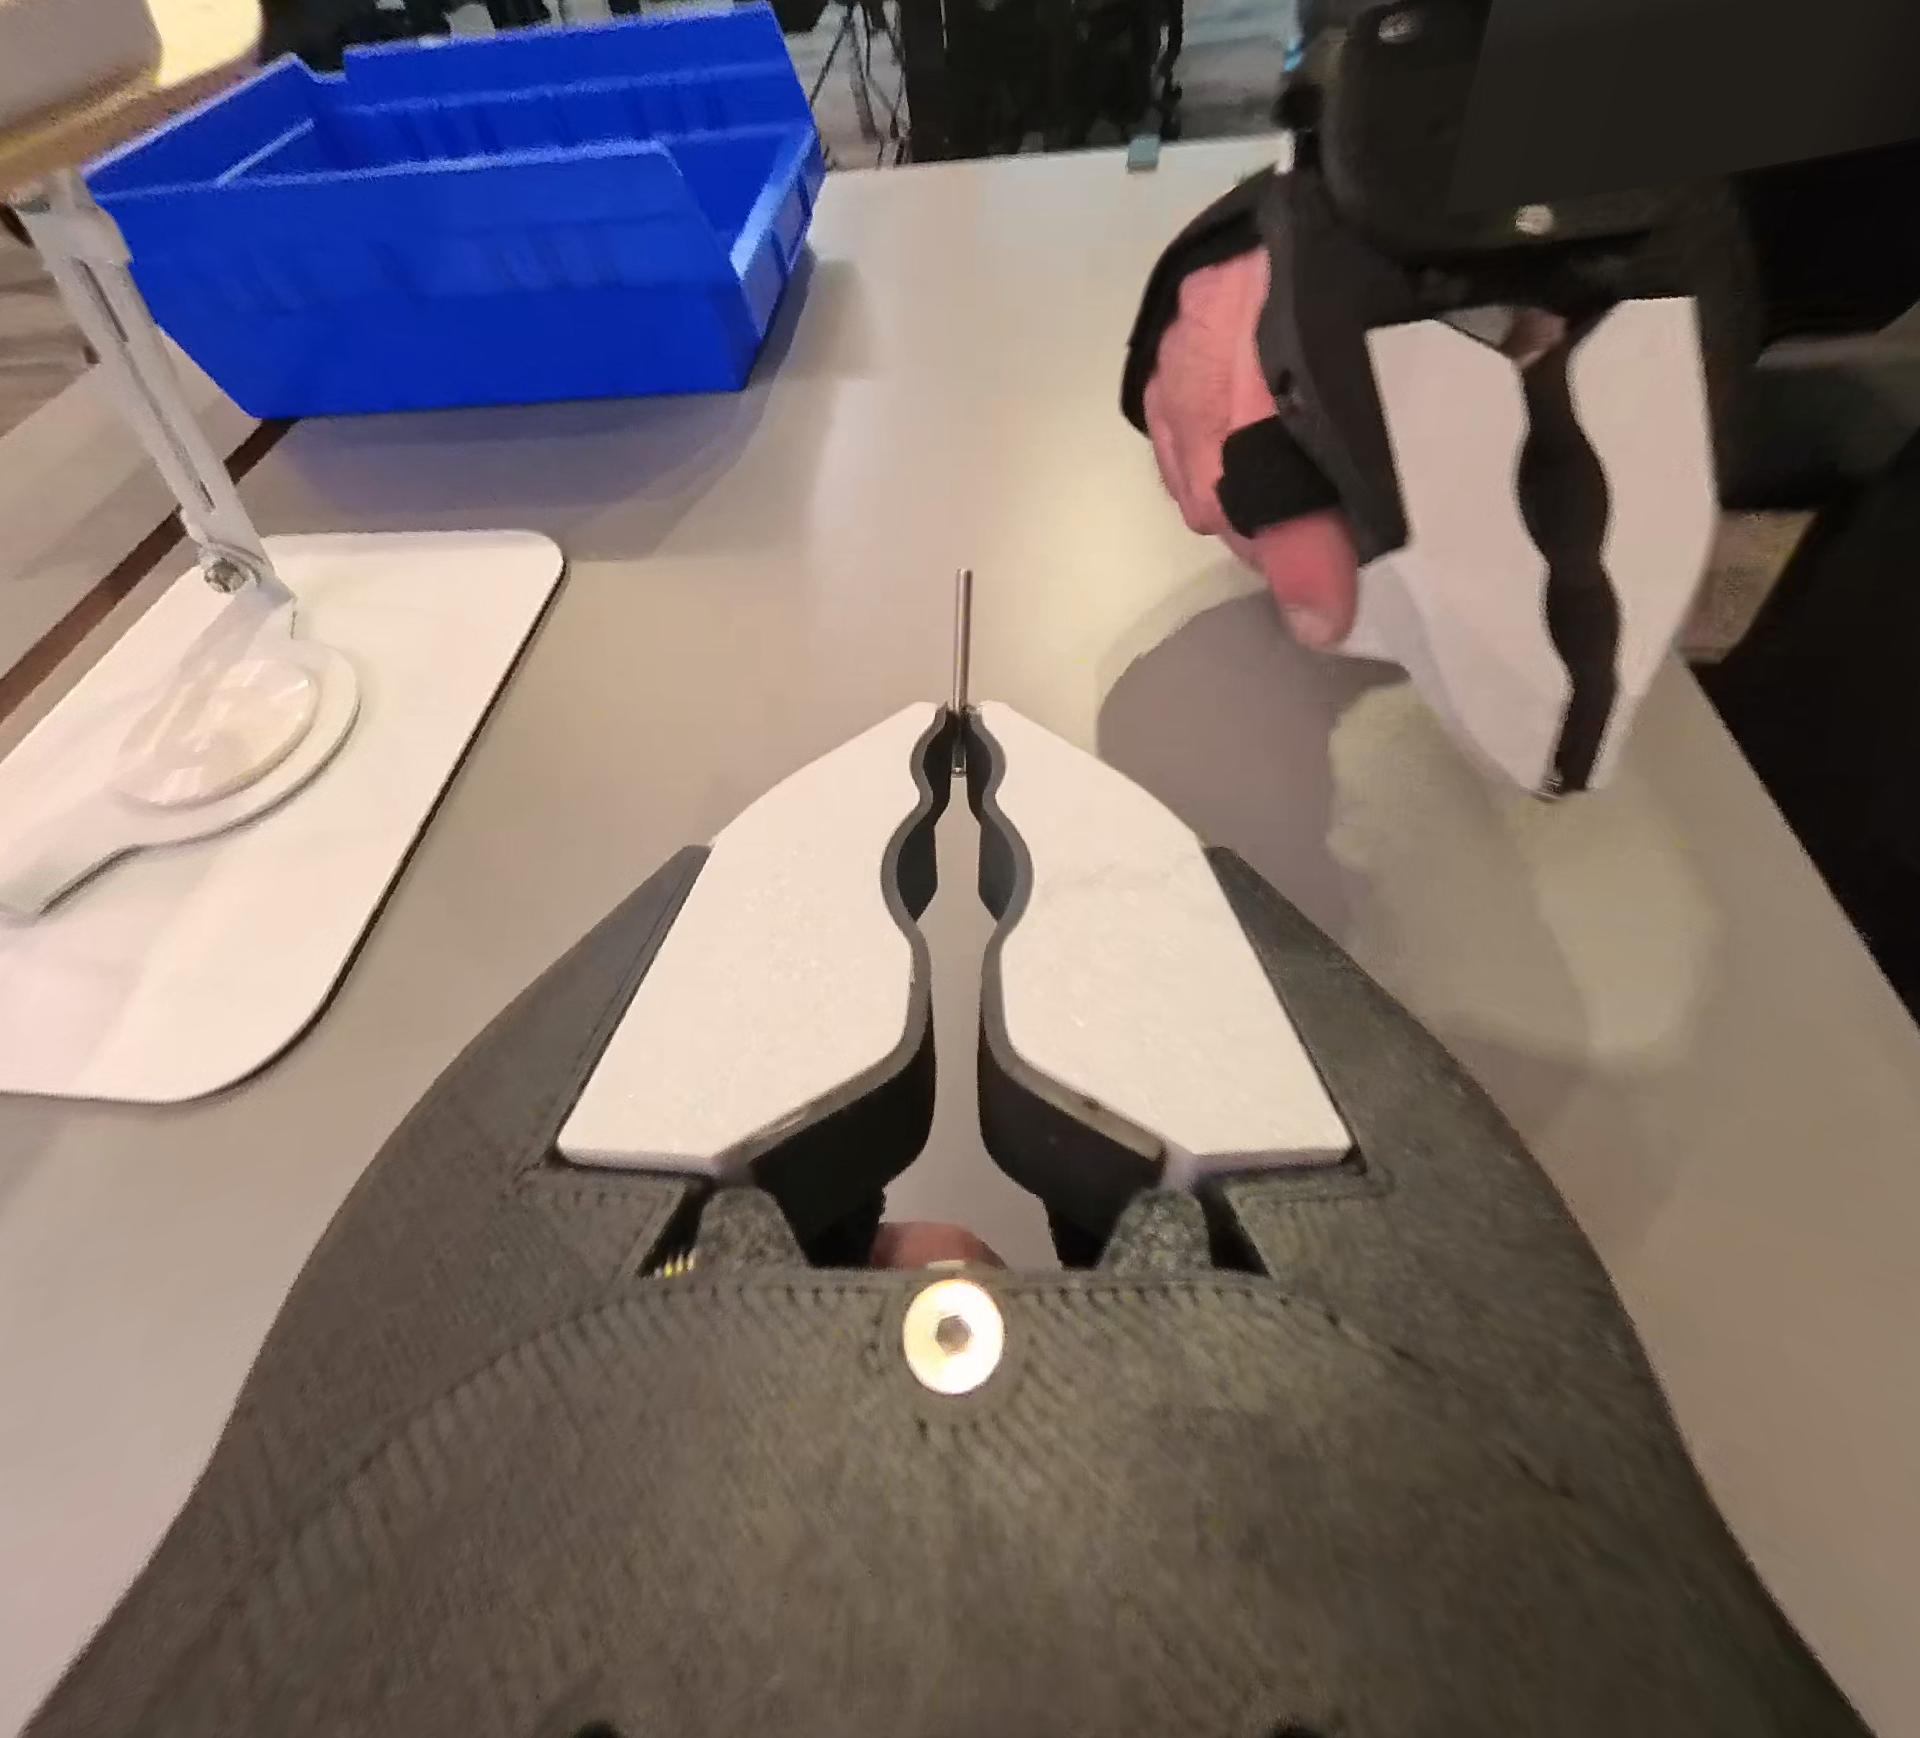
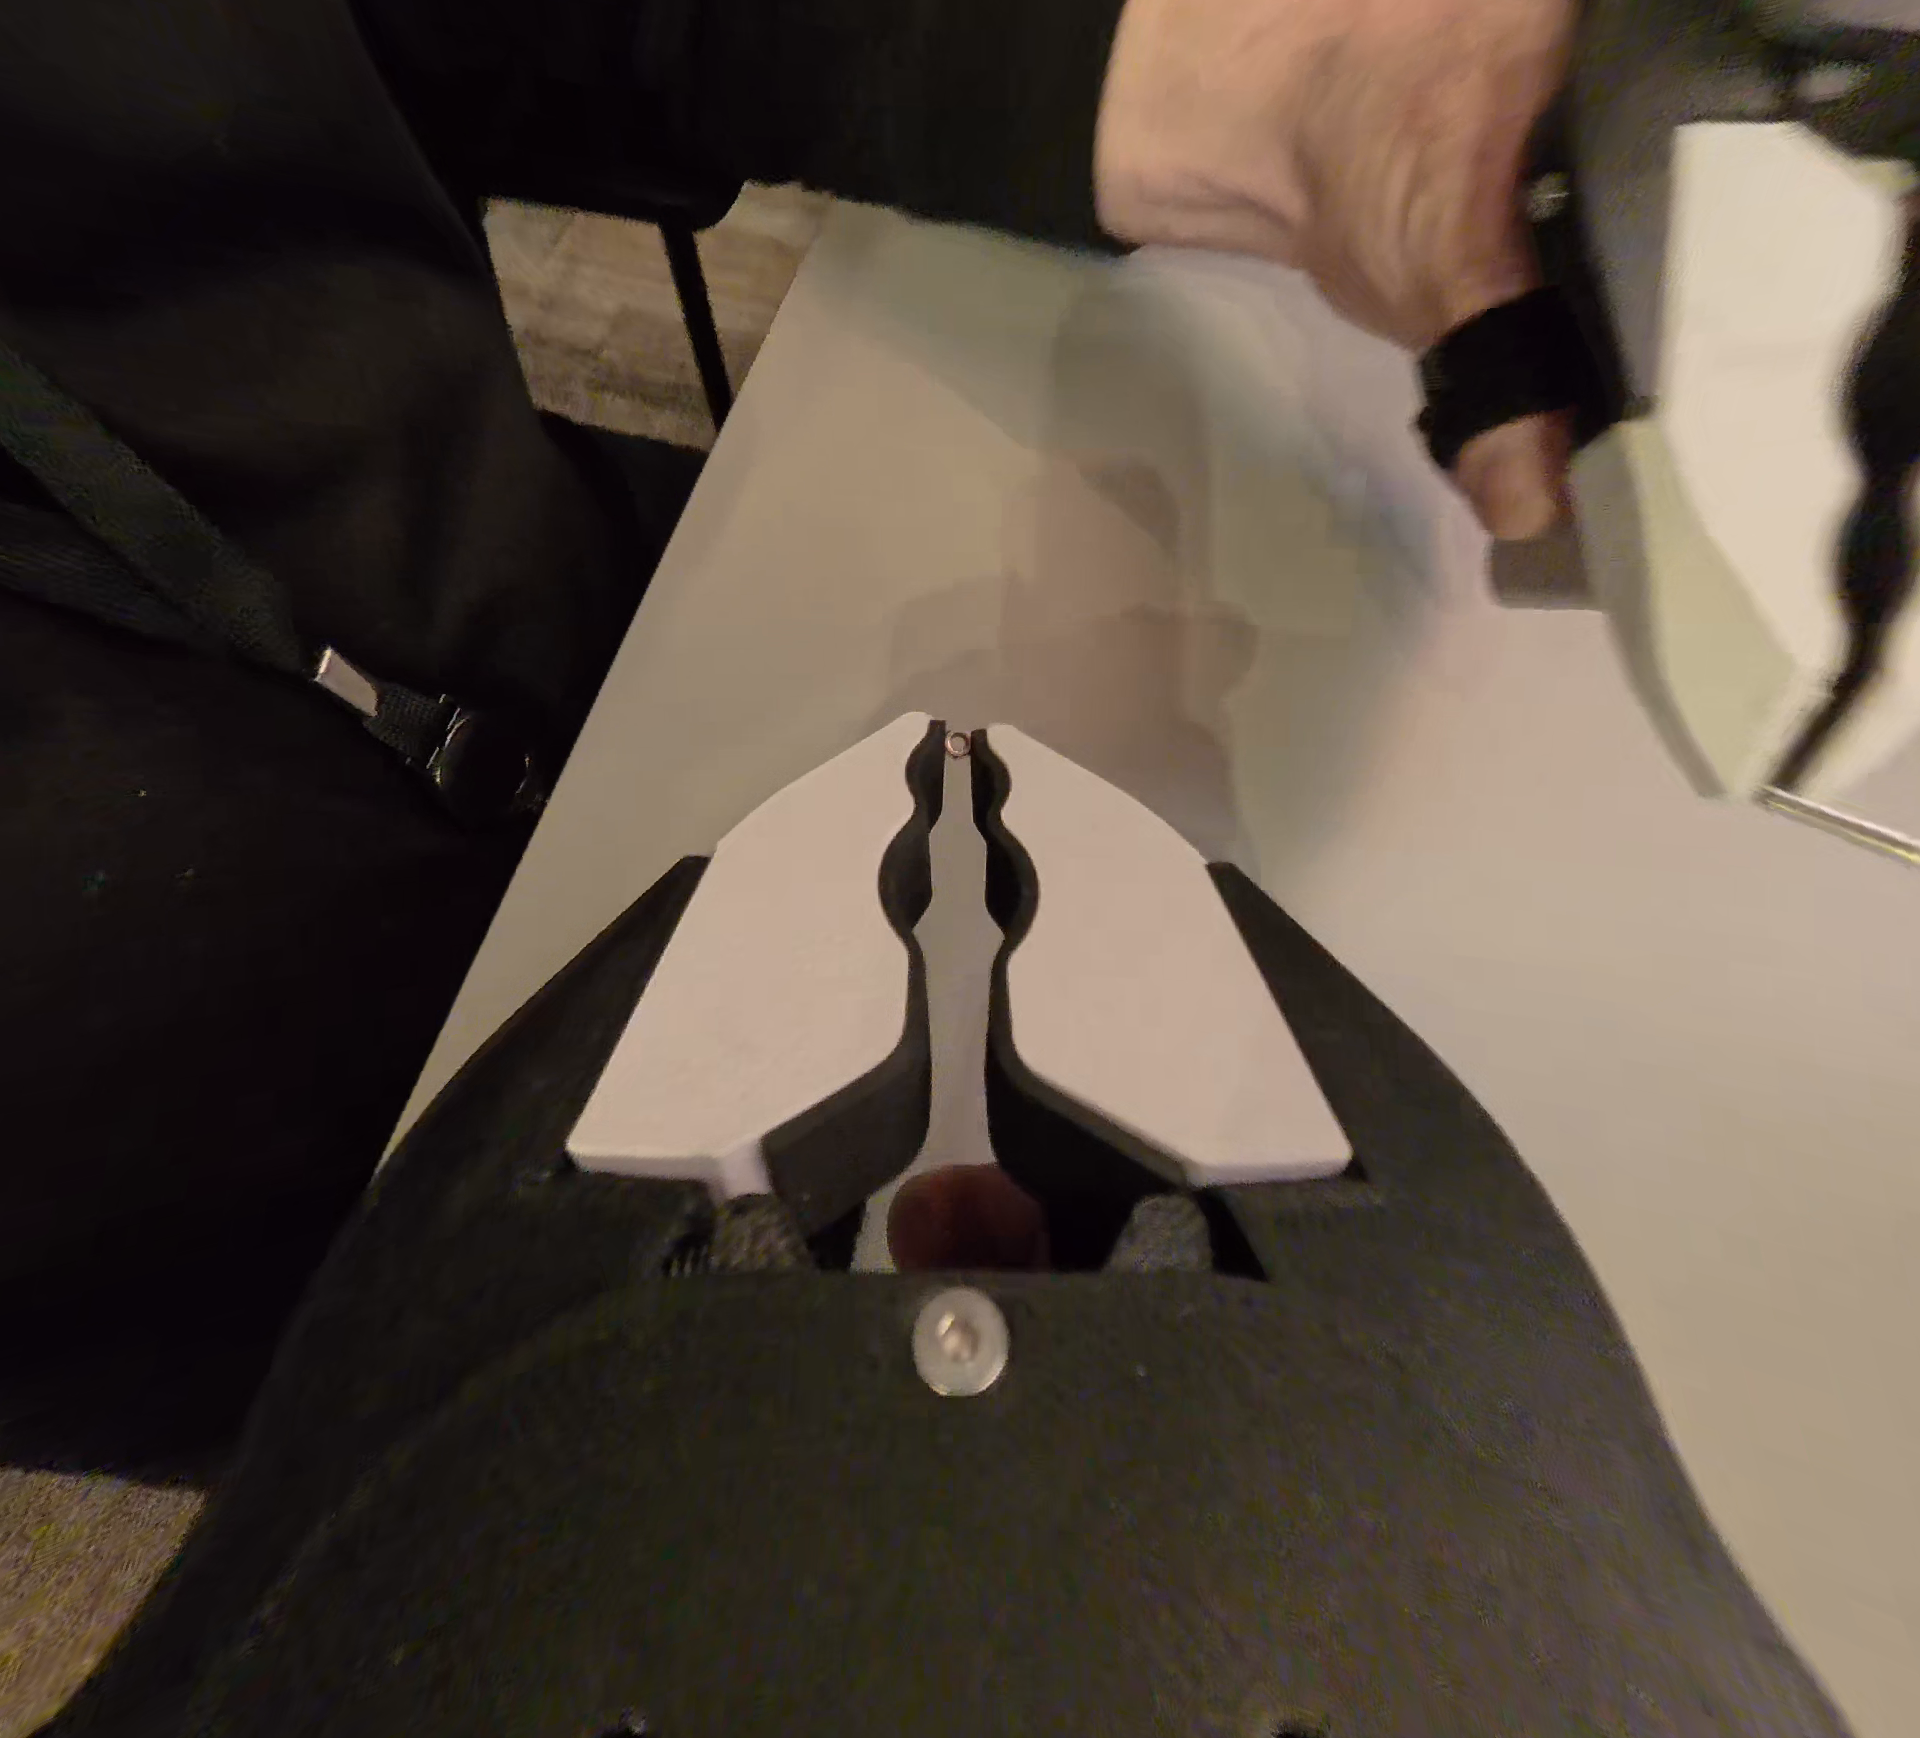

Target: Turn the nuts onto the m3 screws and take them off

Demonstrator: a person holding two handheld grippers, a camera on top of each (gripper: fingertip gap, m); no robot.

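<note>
My left gripper (image 1: 962, 709) is shut on a thin silver M3 screw (image 1: 963, 639), whose shaft sticks out forward past the fingertips above the grey table (image 1: 831, 483). My right gripper (image 2: 957, 730) is shut on a tiny silver nut (image 2: 957, 742), pinched at the very tips. In the left wrist view the right gripper (image 1: 1553, 784) hangs to the right, tips down toward the table, apart from the screw. In the right wrist view the left gripper (image 2: 1756, 789) shows blurred at the upper right, with the screw (image 2: 1839, 821) poking out of its tip.
A blue plastic bin (image 1: 468, 234) stands at the back left of the table. A white lamp base (image 1: 229, 732) on a white mat (image 1: 312, 857) sits at the left. The table's near edge (image 2: 623, 608) borders the person's dark clothing. Other tables stand beyond.
</note>
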